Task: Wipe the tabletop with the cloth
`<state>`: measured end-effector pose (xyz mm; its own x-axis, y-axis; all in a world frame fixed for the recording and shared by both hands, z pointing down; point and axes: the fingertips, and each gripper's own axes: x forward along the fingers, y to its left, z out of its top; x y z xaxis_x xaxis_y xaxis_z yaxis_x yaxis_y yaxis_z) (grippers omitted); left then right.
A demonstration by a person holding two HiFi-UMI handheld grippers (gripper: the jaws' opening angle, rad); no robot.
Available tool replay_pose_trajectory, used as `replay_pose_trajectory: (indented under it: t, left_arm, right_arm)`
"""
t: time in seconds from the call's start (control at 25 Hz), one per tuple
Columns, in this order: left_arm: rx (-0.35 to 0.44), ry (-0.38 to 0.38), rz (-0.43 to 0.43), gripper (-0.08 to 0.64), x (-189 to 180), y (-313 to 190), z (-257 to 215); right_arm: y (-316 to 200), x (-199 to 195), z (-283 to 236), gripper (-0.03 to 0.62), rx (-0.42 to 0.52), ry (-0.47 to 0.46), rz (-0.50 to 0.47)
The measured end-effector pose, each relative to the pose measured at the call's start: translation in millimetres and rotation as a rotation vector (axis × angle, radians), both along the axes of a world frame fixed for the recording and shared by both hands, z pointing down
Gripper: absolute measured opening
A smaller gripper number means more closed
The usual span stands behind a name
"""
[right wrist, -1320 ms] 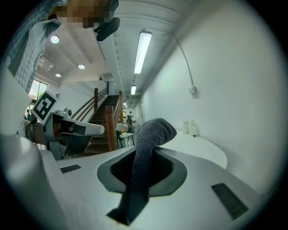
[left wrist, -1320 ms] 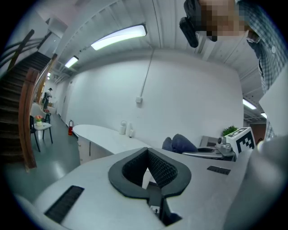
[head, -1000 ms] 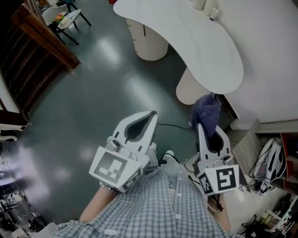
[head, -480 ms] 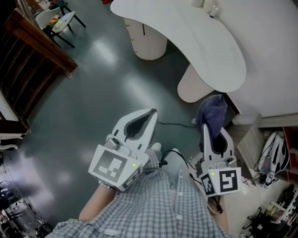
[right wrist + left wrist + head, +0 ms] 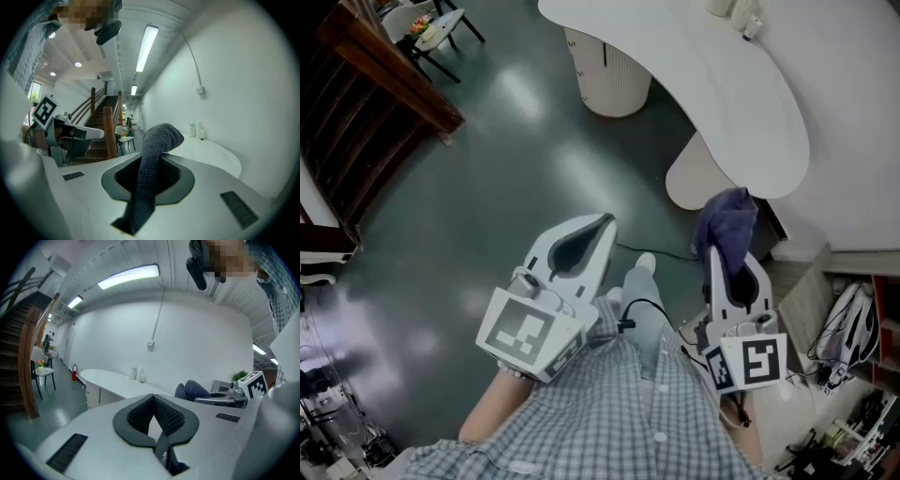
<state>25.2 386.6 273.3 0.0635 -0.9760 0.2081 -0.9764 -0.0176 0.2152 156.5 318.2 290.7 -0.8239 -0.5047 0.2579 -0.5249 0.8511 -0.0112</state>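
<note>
Carrying the cloth (image 5: 727, 225) toward the white curved tabletop (image 5: 712, 84) looks like the step in hand, and no wiping has begun. The right gripper (image 5: 734, 274) is short of the tabletop's near rounded end and off its surface. Its jaws are clamped on the dark cloth, which the right gripper view shows pinched low between them and rising in a rolled bunch that flops over past the tips toward the tabletop. The left gripper (image 5: 598, 230) is out over the floor, well apart from the tabletop's edge. Its jaws are together with nothing between them, as the left gripper view shows. To do this well, the person probably needs to bring the right gripper over the tabletop's near end and lower it until the loose bunch, not the hard jaw tips, meets the surface and spreads. The grip should stay firm, since only a narrow part of the cloth is pinched and drag could pull it free. Long overlapping strokes from the near end toward the far end would suit the curved shape. The small bottles (image 5: 748, 21) at the tabletop's far end against the wall call for a slower pass around them. A cable (image 5: 656, 251) lies on the floor below the tabletop's near end, so the step forward wants care.
</note>
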Motion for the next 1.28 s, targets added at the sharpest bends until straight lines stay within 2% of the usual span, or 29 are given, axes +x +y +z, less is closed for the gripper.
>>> replay_pose_trajectory:
  t: [0.32,0.88,1.08,1.28]
  left_arm:
    - [0.016,-0.031,-0.023,0.005,-6,-51,-12]
    - [0.048,-0.053,-0.124,0.005,-25,-113,-38]
    - [0.063,-0.064,-0.144,0.005,-27,-143,-43]
    - [0.076,-0.063,-0.155,0.005,-26,-172,-43]
  right_arm:
    - [-48,-13,-3,0.052,0.000,-0.021,-0.039]
    - [-131,-36,-27,0.052,0.041,-0.062,-0.121]
    - [-164,-40,-33,0.052,0.025,-0.104,-0.134]
    - [-196,-39,-32,0.052,0.041,-0.095,-0.140]
